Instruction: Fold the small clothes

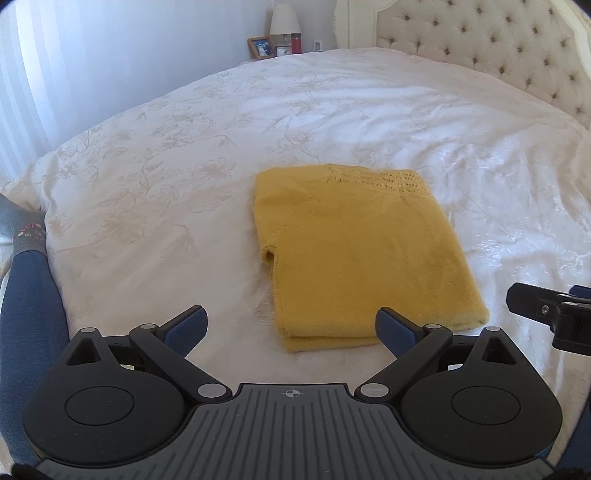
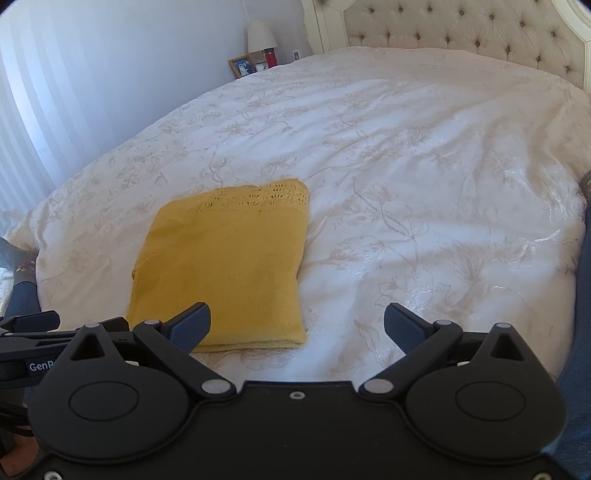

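L gripper (image 1: 290, 328) jaws spread, empty, hovering at near edge of yellow sweater (image 1: 354, 254). R gripper (image 2: 297, 326) also spread, empty, just right of it. Sweater folded flat on white bedspread (image 2: 424, 177), headboard (image 2: 461, 33) at far end.

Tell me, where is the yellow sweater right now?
The yellow sweater lies folded on the white bedspread, just ahead of both open grippers, right of centre in the left wrist view, left of centre in the right.

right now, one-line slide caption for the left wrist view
Open left gripper hovers before a folded yellow sweater on a white bedspread.
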Demonstrator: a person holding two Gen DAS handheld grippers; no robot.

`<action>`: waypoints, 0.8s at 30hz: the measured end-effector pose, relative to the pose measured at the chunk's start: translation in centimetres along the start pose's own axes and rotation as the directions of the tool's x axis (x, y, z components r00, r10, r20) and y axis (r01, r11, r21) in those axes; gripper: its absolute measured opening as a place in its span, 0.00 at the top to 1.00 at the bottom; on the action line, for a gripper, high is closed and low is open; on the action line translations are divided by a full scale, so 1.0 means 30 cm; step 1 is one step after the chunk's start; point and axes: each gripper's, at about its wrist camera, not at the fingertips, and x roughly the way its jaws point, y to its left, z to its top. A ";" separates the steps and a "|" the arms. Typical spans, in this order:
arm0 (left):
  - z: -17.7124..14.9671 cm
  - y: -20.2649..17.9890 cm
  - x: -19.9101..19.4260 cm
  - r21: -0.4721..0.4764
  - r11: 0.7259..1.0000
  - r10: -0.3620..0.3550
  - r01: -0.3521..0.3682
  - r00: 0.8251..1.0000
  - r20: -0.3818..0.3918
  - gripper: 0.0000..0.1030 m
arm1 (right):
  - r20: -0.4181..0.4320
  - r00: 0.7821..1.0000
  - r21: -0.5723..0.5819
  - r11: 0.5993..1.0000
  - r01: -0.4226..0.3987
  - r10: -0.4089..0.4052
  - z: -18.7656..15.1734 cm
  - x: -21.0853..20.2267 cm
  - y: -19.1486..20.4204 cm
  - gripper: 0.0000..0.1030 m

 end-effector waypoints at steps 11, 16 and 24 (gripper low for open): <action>0.001 -0.006 -0.001 0.011 1.000 -0.013 0.013 1.000 -0.003 0.04 | 0.001 1.000 -0.001 1.000 -0.001 0.001 0.001 0.000 -0.001 0.02; -0.001 -0.002 0.002 0.014 1.000 -0.017 0.017 1.000 -0.007 0.04 | -0.004 1.000 0.000 1.000 -0.002 0.002 0.002 -0.003 -0.003 0.02; -0.014 -0.009 0.010 0.014 1.000 -0.024 0.024 0.999 -0.025 0.04 | -0.022 1.000 0.009 1.000 -0.007 0.007 -0.014 0.004 -0.007 0.02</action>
